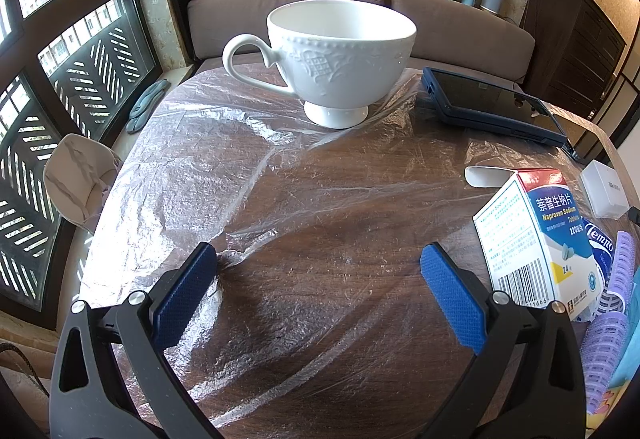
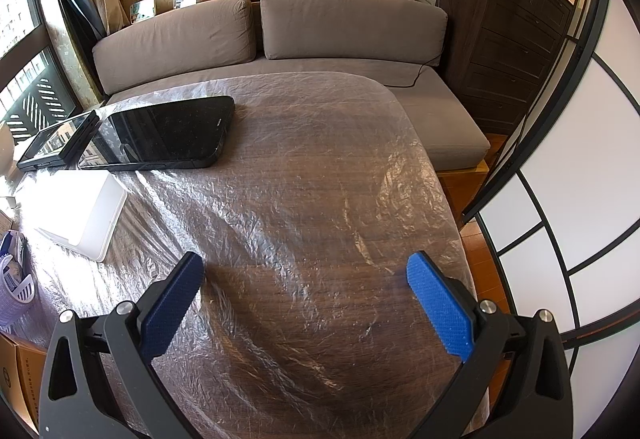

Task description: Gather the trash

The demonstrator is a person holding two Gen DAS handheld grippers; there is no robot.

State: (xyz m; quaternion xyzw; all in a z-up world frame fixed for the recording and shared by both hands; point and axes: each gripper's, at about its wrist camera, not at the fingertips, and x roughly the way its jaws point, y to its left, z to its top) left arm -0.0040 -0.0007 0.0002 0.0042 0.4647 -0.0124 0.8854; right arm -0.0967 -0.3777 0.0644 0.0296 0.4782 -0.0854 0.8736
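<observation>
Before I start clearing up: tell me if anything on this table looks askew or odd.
The medicine box stands tilted, leaning toward the purple hair rollers at the table's right edge. The clear plastic sheet over the table is wrinkled. The smaller dark device leans up against the bigger one. No spills show.

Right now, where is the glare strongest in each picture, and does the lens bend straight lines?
Left wrist view: sun glares on the plastic sheet left of the cup; window bars curve. Right wrist view: the white box is washed out by sun; the screen door frame bows strongly.
</observation>
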